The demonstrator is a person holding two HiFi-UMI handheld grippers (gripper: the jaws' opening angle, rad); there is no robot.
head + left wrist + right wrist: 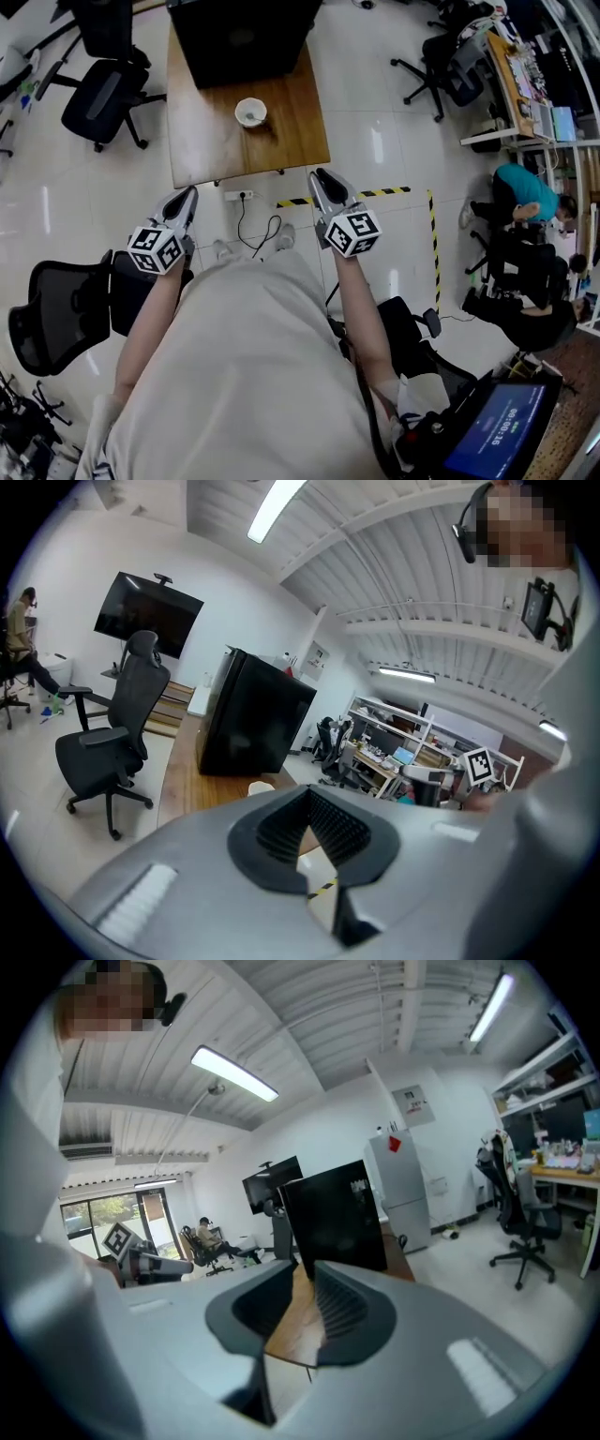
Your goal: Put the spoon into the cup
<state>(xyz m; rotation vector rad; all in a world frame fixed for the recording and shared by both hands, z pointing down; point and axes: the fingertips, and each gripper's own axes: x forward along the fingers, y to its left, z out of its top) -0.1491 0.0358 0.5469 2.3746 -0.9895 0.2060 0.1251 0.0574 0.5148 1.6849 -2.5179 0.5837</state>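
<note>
Pale cloth of the person's top (244, 375) fills the near field, well short of the brown wooden surface (202, 141). Left tongs (190, 195), grey shells with ribbed black pads, stand off the surface's near edge, tips together and holding nothing. Right tongs (322, 176), of the same build, stand off that edge too, pads a narrow slit apart and empty. A small round glossy white cup (250, 112) sits upright near the middle of the surface, in front of the matt black box (239, 37) at its far end. No spoon can be made out; a dim mark inside the cup is too small to identify. Judged step: approach. Reach the surface, locate the spoon, then open one pair wide before descending on the thin handle.
</note>
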